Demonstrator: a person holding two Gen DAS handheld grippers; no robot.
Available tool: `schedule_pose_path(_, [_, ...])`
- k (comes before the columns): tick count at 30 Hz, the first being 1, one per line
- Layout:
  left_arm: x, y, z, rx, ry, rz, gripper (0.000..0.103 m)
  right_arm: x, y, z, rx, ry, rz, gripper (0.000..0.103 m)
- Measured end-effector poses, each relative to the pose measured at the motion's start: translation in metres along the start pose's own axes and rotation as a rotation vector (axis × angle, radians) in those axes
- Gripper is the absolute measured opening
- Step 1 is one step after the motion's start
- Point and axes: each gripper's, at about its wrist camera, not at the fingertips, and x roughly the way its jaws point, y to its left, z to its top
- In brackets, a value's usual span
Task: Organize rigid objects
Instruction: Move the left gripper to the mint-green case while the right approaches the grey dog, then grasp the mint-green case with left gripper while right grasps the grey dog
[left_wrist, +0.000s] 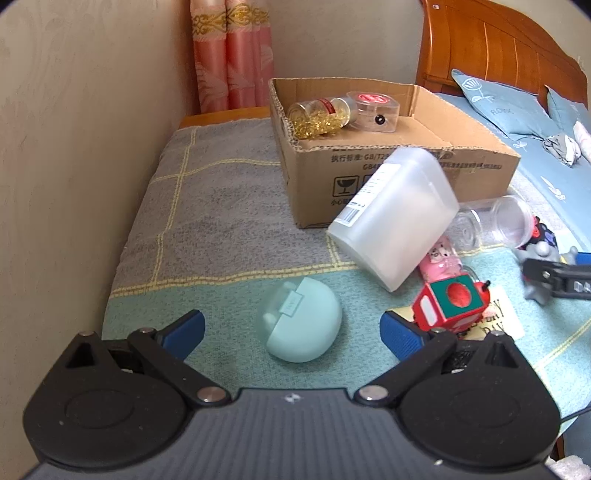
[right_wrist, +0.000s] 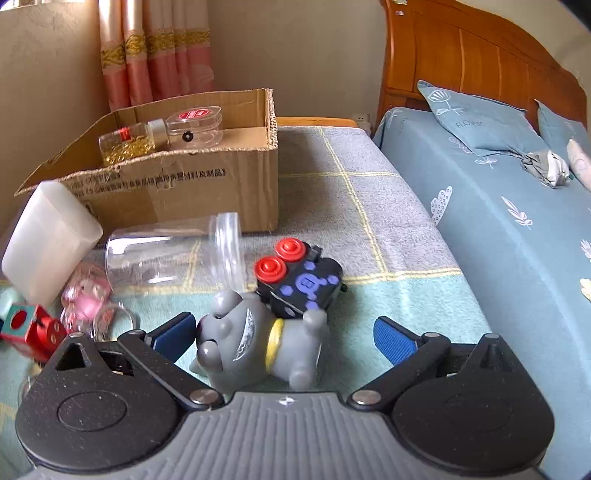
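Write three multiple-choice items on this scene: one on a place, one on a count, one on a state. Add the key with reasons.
1. Where is the bottle of golden capsules?
A. in the cardboard box
B. on the bed
C. under the grey toy dog

2. How many red buttons does the black controller toy show?
A. one
B. two
C. four

3. How does the clear jar stand?
A. upright
B. on its side
C. inside the box

Key: 1 A, it lies inside the box walls beside a clear case; 2 B, two red discs sit side by side on top; 3 B, its open mouth faces sideways on the blanket.
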Motion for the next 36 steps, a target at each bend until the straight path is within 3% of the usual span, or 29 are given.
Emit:
schedule_pose_path(7, [0.018,0.008,-0.003,-0.004,0.040,0.026,0.101,-0.009,-0.012,-0.022,-0.054,0.040,0.085,0.103])
schedule_pose_path(13, [0.022,0.023,-0.010,-0.037,0.059,0.034,0.101,-0.007,-0.007,-0.027,-0.106,0.018,0.078,0.103])
schedule_pose_path(20, [0.015,0.032,-0.010,-0.059,0.061,0.100,0.102,-0.009,-0.008,-0.030,-0.111,-0.003,0.083,0.103])
schedule_pose_path(23, [0.013,0.019,-0.006,-0.029,0.035,0.053,0.101,-0.010,-0.008,-0.033,-0.113,-0.023,0.084,0.103])
schedule_pose_path(28, [0.022,0.006,-0.002,-0.057,0.054,0.004,0.084,-0.010,-0.010,-0.035,-0.120,-0.035,0.090,0.103])
schedule_pose_path(36, [0.033,-0.002,0.008,-0.081,0.034,-0.004,0.084,-0.009,-0.011,-0.036,-0.135,-0.049,0.108,0.103])
